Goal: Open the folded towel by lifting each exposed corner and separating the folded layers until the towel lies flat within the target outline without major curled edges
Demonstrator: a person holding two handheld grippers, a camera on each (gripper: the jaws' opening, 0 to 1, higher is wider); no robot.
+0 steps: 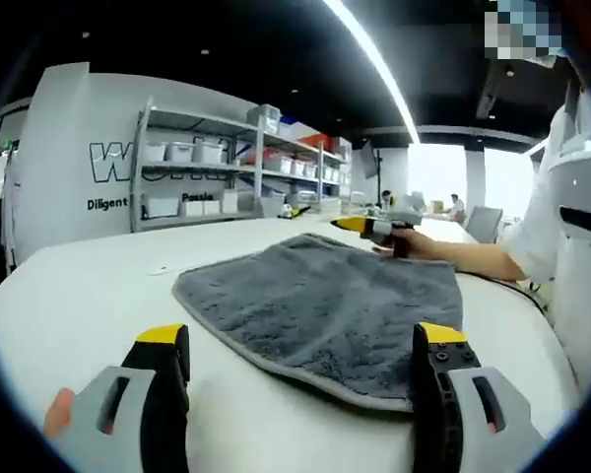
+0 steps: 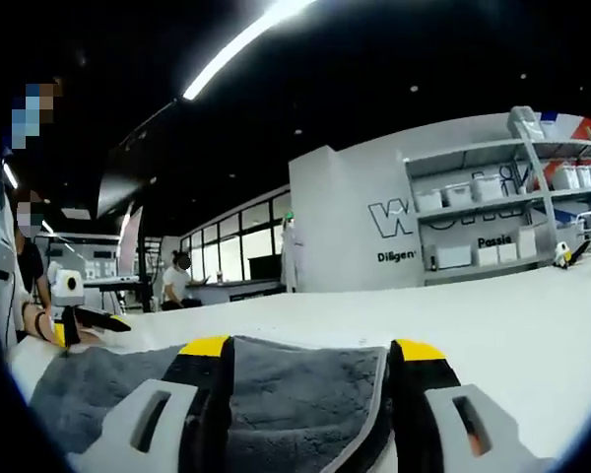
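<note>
A grey towel point(image 1: 325, 305) with a lighter hem lies on the white table point(image 1: 89, 296); its near edge runs just ahead of my left gripper point(image 1: 303, 345). That gripper's yellow-tipped jaws stand wide apart with nothing between them, short of the hem. Beyond the towel's far edge, a hand holds my right gripper point(image 1: 374, 229). In the right gripper view, my right gripper point(image 2: 312, 350) is open, low over the towel point(image 2: 295, 399), whose pile shows between the jaws. My left gripper point(image 2: 91, 320) shows small at the left of that view. How many layers the towel has, I cannot tell.
A person's white sleeve and forearm point(image 1: 492, 258) reach in from the right. Metal shelving point(image 1: 227, 168) with white bins stands behind the table against a lettered wall. A chair point(image 1: 485, 223) and seated people are far off. The table point(image 2: 492, 315) stretches bare beyond the towel.
</note>
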